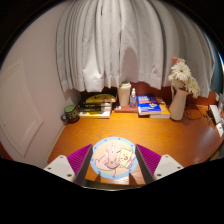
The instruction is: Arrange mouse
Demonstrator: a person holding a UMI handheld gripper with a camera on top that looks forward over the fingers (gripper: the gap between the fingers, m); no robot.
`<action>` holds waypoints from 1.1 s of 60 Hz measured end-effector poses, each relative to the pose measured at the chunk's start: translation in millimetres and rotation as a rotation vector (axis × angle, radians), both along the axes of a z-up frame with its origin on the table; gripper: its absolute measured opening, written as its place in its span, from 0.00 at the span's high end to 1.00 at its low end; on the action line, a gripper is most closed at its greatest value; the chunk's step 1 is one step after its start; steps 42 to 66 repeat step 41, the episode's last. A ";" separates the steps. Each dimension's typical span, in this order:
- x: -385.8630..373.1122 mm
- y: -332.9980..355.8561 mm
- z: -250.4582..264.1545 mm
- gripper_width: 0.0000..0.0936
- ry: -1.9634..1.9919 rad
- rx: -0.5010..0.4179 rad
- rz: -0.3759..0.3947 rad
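- My gripper (113,165): low over the near edge of the desk, its fingers (72,162) with magenta pads closed on either side of the mouse.
- Mouse (112,158): pale, with a pink and light blue pattern; clamped between my fingers, above the desk.
- Desk (160,135): orange-brown wood, set against a curtained window.
- Curtain (120,45): white, hanging in folds behind the desk.
- Books (97,105): stacked at the back, left of centre.
- Vase of flowers (180,92): pale blooms, standing at the back to the right.
- Small bottle (133,98): upright between books and vase.
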State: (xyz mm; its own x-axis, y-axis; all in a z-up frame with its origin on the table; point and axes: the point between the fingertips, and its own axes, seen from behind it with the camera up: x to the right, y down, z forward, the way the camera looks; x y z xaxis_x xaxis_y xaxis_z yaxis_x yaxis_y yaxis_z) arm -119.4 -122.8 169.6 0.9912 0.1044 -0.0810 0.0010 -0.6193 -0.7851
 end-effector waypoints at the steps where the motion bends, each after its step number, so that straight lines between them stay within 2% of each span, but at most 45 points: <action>1: 2.2 -3.4 8.1 0.09 0.001 0.013 0.000; 15: 37.4 -54.4 71.1 0.09 -0.028 0.132 -0.008; 39: 81.1 -110.5 85.6 0.09 0.012 0.172 -0.082; 66: 83.3 -112.5 86.5 0.09 0.011 0.174 -0.085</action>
